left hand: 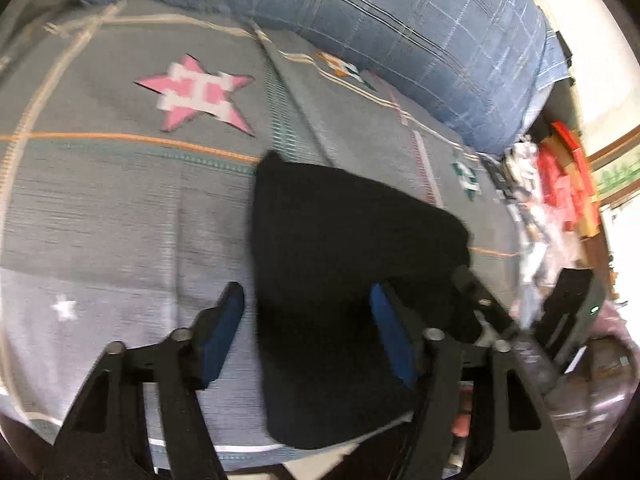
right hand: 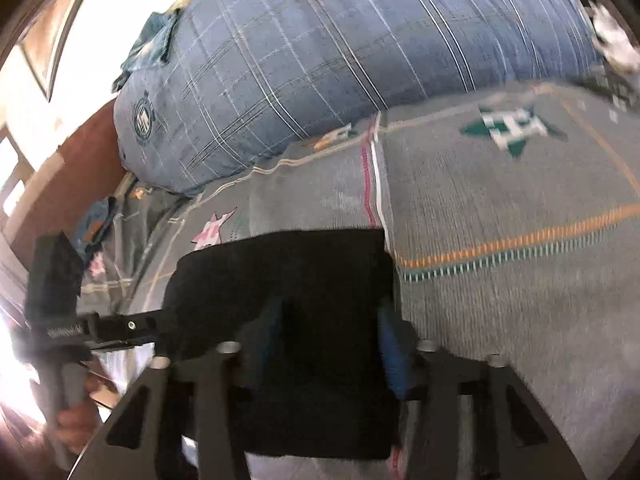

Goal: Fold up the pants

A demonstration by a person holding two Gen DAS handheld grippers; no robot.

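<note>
The black pants (left hand: pixel 344 264) lie folded into a compact bundle on the grey patterned bedspread (left hand: pixel 120 200). In the left wrist view my left gripper (left hand: pixel 308 320) is open, its blue-padded fingers (left hand: pixel 224 332) spread wide with the bundle's left edge between them. In the right wrist view the same pants (right hand: pixel 288 280) sit under my right gripper (right hand: pixel 328 340), which is open with its fingers apart over the bundle. The left gripper's body (right hand: pixel 100 326) shows at the left of that view, the right gripper's body (left hand: pixel 500 312) at the right of the left view.
A big blue plaid duvet roll (left hand: pixel 400 40) lies along the far side of the bed, also in the right wrist view (right hand: pixel 320 60). Red and mixed clutter (left hand: pixel 560 184) sits beyond the bed's right end. A brown headboard (right hand: pixel 72 176) stands at left.
</note>
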